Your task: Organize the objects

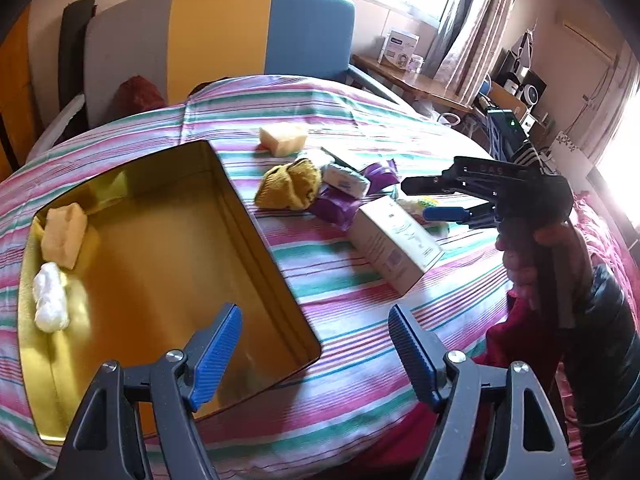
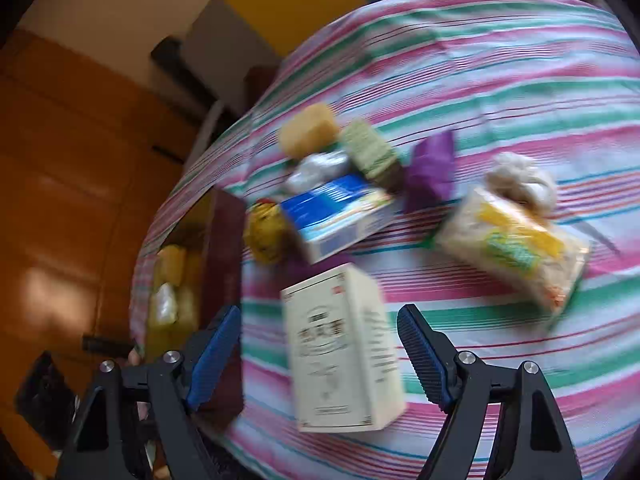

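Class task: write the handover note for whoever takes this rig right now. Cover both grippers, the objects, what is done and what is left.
Left gripper: open, empty, over the gold tin.
Right gripper: open, empty, above the white box.
Done: a yellow sponge and a white wad lie in the tin.
Left on the striped bedsheet: white box, another sponge, mustard cloth, purple packets, noodle pack, blue carton.

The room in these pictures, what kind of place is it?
Probably a bedroom in a home. The objects lie on a pink, green and white striped bedsheet, a padded grey, yellow and blue headboard stands behind it, and long curtains hang at a bright window.
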Motion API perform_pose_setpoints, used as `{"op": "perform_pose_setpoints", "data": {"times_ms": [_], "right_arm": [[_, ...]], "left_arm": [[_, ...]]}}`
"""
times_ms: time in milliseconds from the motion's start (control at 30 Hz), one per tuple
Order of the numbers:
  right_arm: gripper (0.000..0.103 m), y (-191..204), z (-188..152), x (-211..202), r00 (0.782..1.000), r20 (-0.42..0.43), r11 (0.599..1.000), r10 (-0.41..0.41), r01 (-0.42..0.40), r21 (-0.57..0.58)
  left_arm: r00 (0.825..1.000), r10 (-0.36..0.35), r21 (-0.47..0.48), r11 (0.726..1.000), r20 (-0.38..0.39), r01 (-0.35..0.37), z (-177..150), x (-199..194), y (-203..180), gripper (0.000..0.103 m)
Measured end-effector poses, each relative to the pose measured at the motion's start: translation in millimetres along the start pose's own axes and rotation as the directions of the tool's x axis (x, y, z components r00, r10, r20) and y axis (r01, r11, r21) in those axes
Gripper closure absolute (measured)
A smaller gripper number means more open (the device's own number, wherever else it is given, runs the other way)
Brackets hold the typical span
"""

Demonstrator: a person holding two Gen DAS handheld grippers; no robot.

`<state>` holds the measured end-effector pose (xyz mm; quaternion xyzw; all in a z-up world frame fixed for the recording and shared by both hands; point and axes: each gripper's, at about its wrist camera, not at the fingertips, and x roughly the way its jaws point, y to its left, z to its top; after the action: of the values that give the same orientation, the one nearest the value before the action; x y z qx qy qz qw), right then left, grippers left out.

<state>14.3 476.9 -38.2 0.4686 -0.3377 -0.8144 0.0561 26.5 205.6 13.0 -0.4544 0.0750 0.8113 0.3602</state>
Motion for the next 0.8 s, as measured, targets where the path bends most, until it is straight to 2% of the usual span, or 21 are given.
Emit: {"op": "perform_pose_setpoints", "data": {"times_ms": [133,267,467,567,633,800], "right_arm": [[0.017,-21,10,-12,0.990,0.104,0.990,-0.097,0.085,0.114],[0.014,-41,11,-32,0.973,0.201,0.972,-0.117,0.071,0.226],[0.010,-50,9,-40,0.960,0.249,0.958,-0.131,0.058,0.282],[0.010,-52,10,-41,0.955,0.263,0.956,-0.136,0.057,0.287],[0.010,-58,10,-58,0.951,0.276,0.953,-0.137,0.051,0.297],[0.009,-63,11,-66,0.946,0.301,0.946,-0.122,0.019,0.322]], "left_arm": [[1.000,-0.031,0.025,0.999,-0.007,0.031,12,9,-18,0.021],[0.998,-0.056,0.045,0.997,-0.029,0.057,28,26,-39,0.020],[0.995,-0.050,0.041,0.998,-0.085,0.053,47,65,-60,0.015],[0.988,-0.057,-0.010,0.998,-0.146,0.056,57,93,-63,0.011],[0.985,-0.051,-0.041,0.998,-0.165,0.045,62,108,-63,0.004],[0.980,-0.030,-0.072,0.997,-0.198,0.016,73,141,-68,0.004]]}}
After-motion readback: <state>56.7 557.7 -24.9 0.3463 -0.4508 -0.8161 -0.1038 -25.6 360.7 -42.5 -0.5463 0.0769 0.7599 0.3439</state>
